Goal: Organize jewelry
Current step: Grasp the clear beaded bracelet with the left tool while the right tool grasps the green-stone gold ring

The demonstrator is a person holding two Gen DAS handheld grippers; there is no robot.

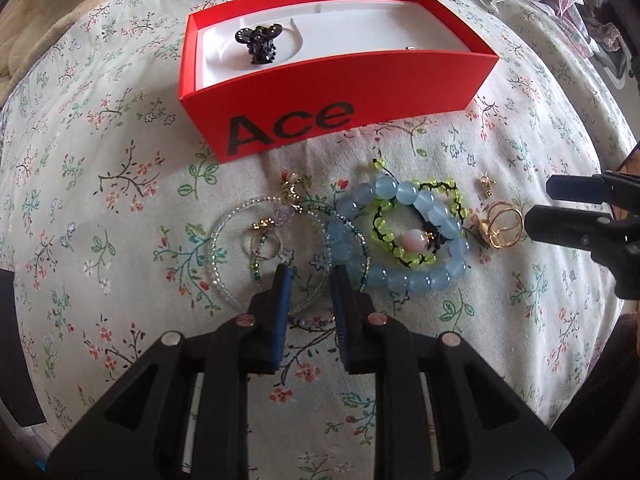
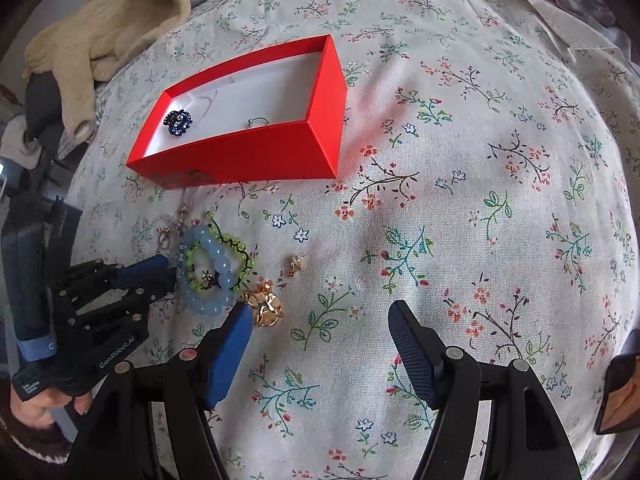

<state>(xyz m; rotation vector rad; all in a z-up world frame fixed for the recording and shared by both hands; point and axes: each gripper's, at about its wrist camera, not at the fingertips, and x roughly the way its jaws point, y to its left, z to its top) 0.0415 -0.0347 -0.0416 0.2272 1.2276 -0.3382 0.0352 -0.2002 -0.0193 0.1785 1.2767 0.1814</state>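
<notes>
Two pads of my left gripper (image 1: 310, 276), barely parted and empty, straddle the near arc of the clear bead loop (image 1: 264, 252); red box (image 1: 280, 120) lies straight beyond. My right gripper (image 2: 320, 320) gapes empty, rightward.

Open red box (image 1: 320, 92) holding black hair claw (image 1: 260, 42), bead bracelets (image 1: 404, 232) and gold rings (image 1: 502, 228) just before it

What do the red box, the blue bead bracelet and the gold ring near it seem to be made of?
Red box: likely matte card; sharp folded edges, printed letters.
Blue bead bracelet: probably glass or stone; translucent, glossy beads.
Gold ring: gold-coloured metal, polished; bright glints.
</notes>
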